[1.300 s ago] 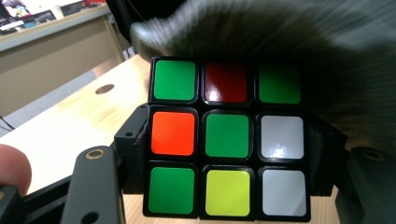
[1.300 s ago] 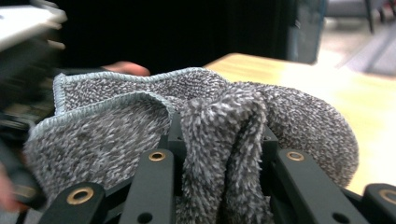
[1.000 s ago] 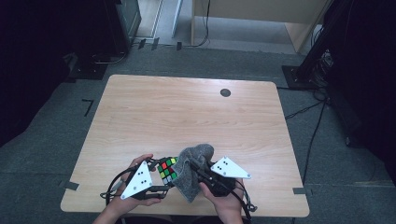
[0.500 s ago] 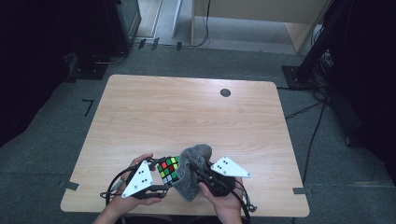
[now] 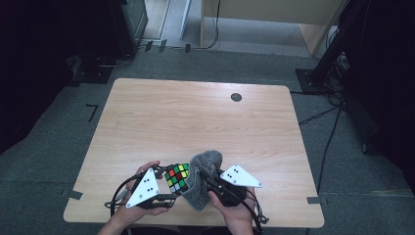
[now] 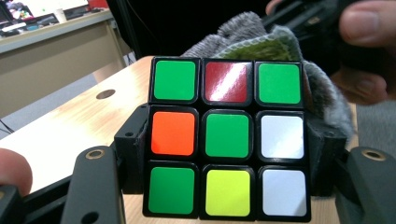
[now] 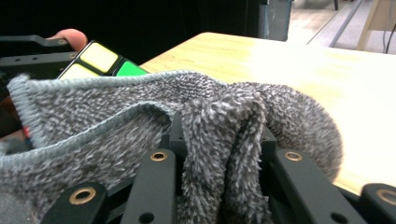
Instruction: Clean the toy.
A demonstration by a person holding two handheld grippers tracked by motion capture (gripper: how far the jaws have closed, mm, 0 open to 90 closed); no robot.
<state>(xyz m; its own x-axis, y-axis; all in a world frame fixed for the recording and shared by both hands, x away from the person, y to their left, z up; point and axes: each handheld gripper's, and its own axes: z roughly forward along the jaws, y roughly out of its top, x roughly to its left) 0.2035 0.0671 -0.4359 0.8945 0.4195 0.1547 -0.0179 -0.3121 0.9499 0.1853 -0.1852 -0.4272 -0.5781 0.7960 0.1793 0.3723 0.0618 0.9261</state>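
Wiping's underway, I'd guess, bottom middle of the high view: left gripper (image 5: 164, 188) clamps the cube (image 5: 176, 176); right gripper (image 5: 210, 183) pinches the cloth (image 5: 203, 178) against its side; other faces probably left.

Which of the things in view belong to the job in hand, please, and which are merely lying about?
In use:
- puzzle cube, clamped in the left gripper
- grey cloth, pinched in the right gripper

Lying about:
- table, with its dark round grommet
- tape marks

Left hand-held gripper (image 5: 169, 188) clamps cube (image 5: 177, 176); right hand-held gripper (image 5: 208, 181) pinches grey cloth (image 5: 201, 181).
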